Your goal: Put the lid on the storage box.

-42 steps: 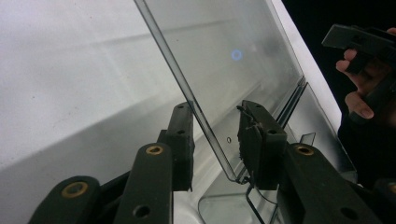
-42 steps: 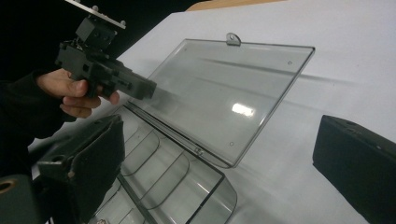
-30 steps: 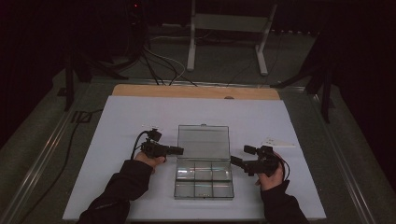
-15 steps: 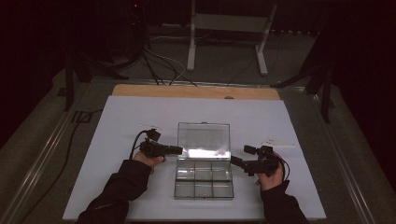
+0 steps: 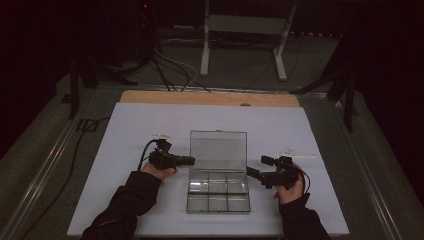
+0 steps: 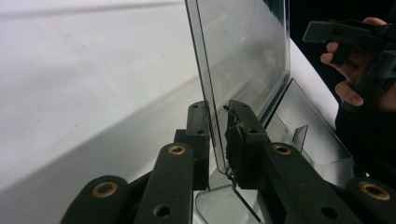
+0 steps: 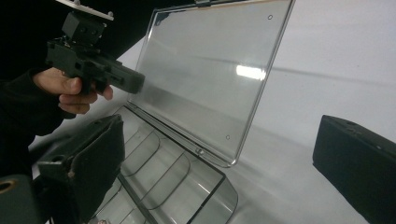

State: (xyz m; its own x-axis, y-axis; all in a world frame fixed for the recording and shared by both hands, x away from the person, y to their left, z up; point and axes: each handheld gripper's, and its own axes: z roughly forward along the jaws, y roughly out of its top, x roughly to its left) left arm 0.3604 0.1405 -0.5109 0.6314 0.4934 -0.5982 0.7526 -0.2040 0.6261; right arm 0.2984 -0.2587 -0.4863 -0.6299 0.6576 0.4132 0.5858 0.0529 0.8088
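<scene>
Since the earlier frame, the lid (image 5: pixel 218 149) rose more upright while the left claw (image 5: pixel 189 160) kept closing on its edge; both hands held place. From the high view, the clear box (image 5: pixel 218 192) lay mid-desk (image 5: pixel 125 130), left claw at its 9 o'clock, right claw (image 5: pixel 252 173) at 3 o'clock. The left gripper view alone showed the pads (image 6: pixel 236 140) pinching the lid's (image 6: pixel 243 51) edge. The right gripper view showed its own jaws wide and empty, with the box's dividers (image 7: pixel 159 177) at 6 o'clock.
</scene>
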